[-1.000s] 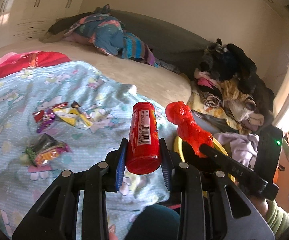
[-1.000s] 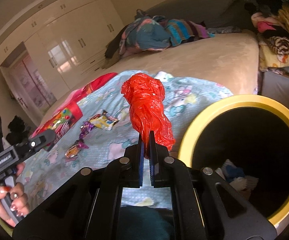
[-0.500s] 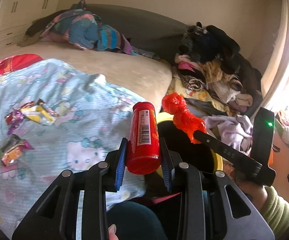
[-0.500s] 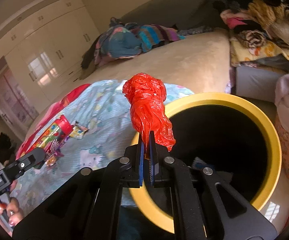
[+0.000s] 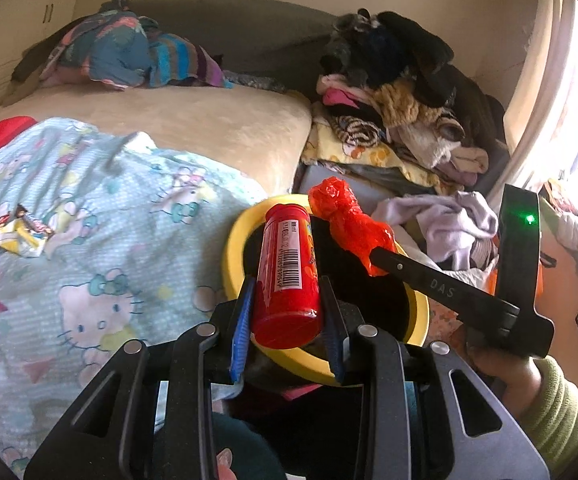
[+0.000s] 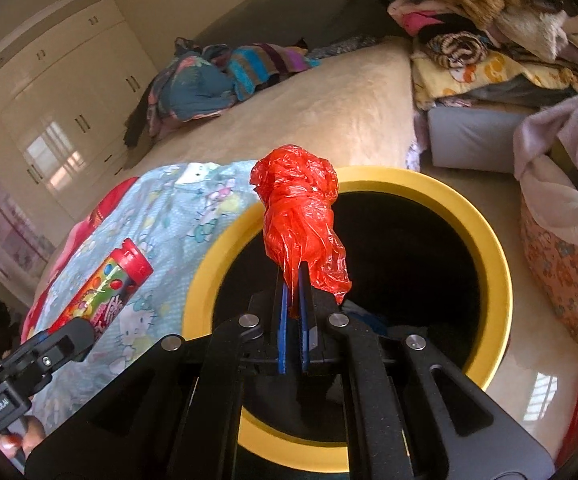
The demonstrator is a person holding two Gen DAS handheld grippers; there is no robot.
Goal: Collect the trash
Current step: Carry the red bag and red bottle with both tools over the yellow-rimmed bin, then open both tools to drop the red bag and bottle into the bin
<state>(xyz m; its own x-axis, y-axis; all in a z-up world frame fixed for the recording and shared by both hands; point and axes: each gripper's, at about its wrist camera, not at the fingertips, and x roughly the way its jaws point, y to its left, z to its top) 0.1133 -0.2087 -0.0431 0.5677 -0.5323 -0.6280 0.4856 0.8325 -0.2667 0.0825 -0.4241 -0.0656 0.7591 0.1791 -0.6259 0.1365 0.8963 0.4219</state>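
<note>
Two loaded hand-held grippers (image 5: pixel 289 312) (image 6: pixel 293 308) angled down over yellow bin (image 6: pixel 485 248).

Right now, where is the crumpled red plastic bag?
The red plastic bag is pinched in the right gripper, held over the yellow-rimmed bin beside the bed; the left wrist view shows it right of the red candy tube.

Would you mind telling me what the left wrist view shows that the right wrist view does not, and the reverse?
Only the left wrist view shows the snack wrappers on the blanket and the tube's barcode side. Only the right wrist view shows the white wardrobes and the bottom of the bin, with scraps in it. Both show the yellow-rimmed bin, the red candy tube clamped in the left gripper, and the red plastic bag pinched in the right gripper.
</note>
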